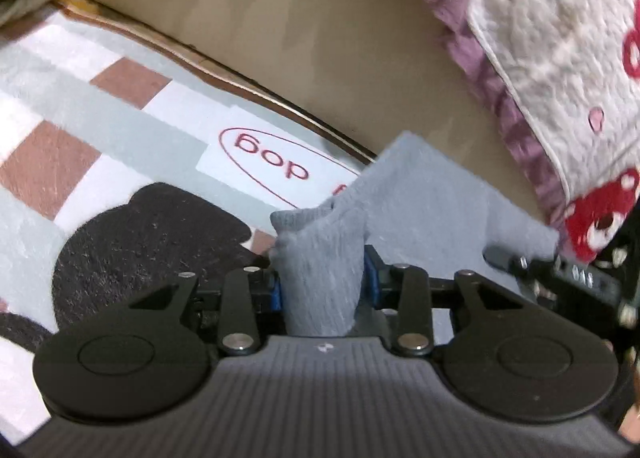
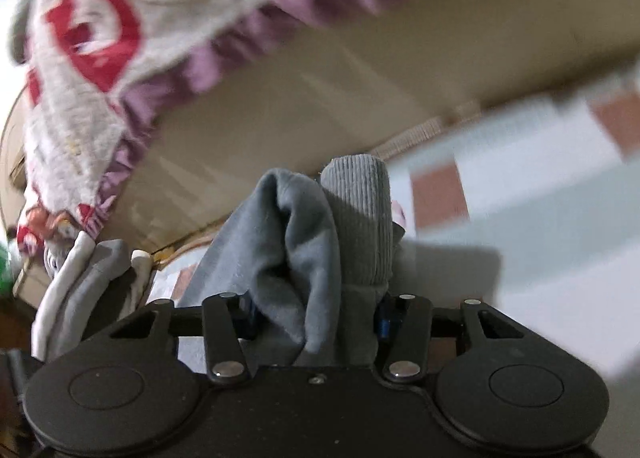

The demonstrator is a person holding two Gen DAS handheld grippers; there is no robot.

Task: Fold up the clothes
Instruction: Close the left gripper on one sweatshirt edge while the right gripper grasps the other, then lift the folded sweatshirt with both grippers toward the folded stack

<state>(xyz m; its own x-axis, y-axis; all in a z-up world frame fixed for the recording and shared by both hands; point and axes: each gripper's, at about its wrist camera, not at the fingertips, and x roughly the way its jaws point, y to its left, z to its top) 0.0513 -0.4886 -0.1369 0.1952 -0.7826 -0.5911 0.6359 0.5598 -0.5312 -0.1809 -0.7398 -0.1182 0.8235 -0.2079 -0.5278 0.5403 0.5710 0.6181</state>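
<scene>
A grey garment [image 1: 432, 210] hangs stretched above a patterned mat. My left gripper [image 1: 322, 282] is shut on a bunched corner of it, the cloth squeezed between the blue pads. The sheet runs rightward to a black gripper part [image 1: 560, 270] at the frame's right edge. In the right wrist view the same grey garment [image 2: 288, 242] is folded thickly between the fingers, with a ribbed cuff [image 2: 360, 218] standing up beside the fold. My right gripper [image 2: 316, 314] is shut on this bundle. The fingertips of both grippers are hidden by cloth.
The mat [image 1: 120, 130] has pink and grey squares, the word "dog" and a black shape [image 1: 152, 242]. Behind it rises a beige panel [image 1: 320, 38]. A white quilt [image 1: 560, 58] with red prints and purple frill hangs over it. Other clothes [image 2: 92, 270] lie piled at the left.
</scene>
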